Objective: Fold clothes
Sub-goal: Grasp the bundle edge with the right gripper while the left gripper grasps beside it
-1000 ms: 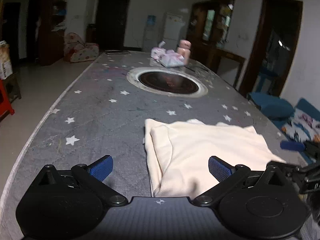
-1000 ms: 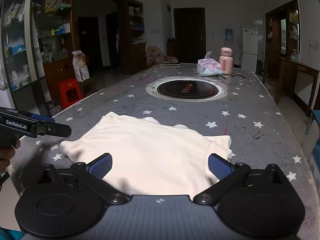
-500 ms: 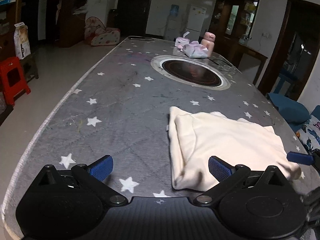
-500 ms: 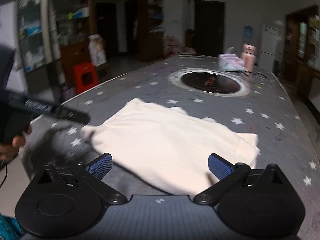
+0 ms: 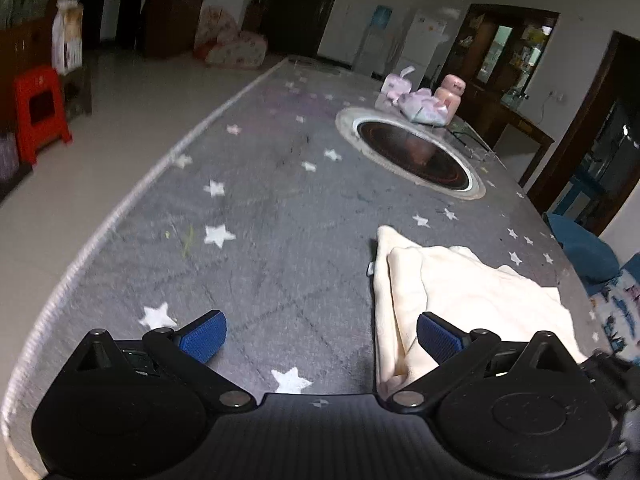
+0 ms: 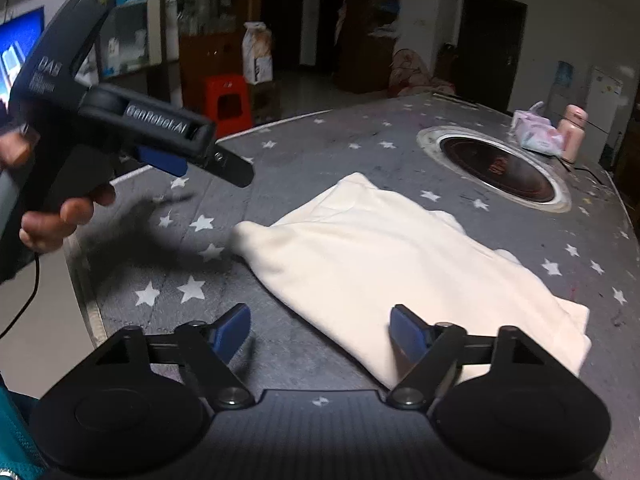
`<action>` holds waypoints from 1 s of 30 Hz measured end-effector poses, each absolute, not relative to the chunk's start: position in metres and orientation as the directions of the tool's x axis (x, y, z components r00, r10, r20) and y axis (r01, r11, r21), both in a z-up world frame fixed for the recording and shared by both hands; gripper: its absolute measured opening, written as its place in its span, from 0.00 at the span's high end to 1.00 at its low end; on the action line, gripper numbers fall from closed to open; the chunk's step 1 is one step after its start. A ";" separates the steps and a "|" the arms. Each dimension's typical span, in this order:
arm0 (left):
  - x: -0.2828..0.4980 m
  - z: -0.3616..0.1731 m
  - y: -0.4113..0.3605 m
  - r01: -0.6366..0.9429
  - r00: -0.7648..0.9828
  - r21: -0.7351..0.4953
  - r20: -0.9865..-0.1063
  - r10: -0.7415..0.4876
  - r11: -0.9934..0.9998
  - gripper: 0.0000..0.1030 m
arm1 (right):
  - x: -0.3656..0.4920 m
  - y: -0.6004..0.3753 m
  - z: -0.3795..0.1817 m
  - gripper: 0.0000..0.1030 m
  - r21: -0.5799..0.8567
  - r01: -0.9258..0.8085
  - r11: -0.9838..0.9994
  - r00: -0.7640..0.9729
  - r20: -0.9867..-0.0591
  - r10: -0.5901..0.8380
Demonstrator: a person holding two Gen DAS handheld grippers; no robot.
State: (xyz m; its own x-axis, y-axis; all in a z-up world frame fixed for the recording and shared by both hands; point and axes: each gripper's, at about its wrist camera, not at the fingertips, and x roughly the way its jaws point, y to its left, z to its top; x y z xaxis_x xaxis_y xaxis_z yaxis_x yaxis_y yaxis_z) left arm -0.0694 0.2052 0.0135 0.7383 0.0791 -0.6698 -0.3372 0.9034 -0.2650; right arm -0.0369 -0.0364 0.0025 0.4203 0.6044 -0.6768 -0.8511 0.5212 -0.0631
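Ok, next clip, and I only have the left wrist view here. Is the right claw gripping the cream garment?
Observer: No. The right claw is open, and the garment has only its near edge below the fingers.
Operator: Where is the left claw relative to the garment?
Observer: The left claw is held in a hand, raised over the table off the garment's left corner, not touching it.
Operator: Is the garment's right end tidy?
Observer: It lies flat, with a squared corner.
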 end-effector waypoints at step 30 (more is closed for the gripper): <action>-0.020 -0.015 0.222 -0.359 0.713 -0.707 -0.629 -0.309 0.609 0.00 | -0.032 0.004 0.022 0.87 -0.120 -0.898 0.424 0.402 -0.617 0.677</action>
State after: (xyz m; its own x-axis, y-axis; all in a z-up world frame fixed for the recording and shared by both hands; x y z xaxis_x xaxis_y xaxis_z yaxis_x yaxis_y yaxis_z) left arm -0.0202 0.2218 -0.0154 0.7134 -0.3093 -0.6288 -0.3589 0.6093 -0.7070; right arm -0.0318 0.0038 0.0223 0.4018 0.6765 -0.6172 -0.8978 0.4238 -0.1199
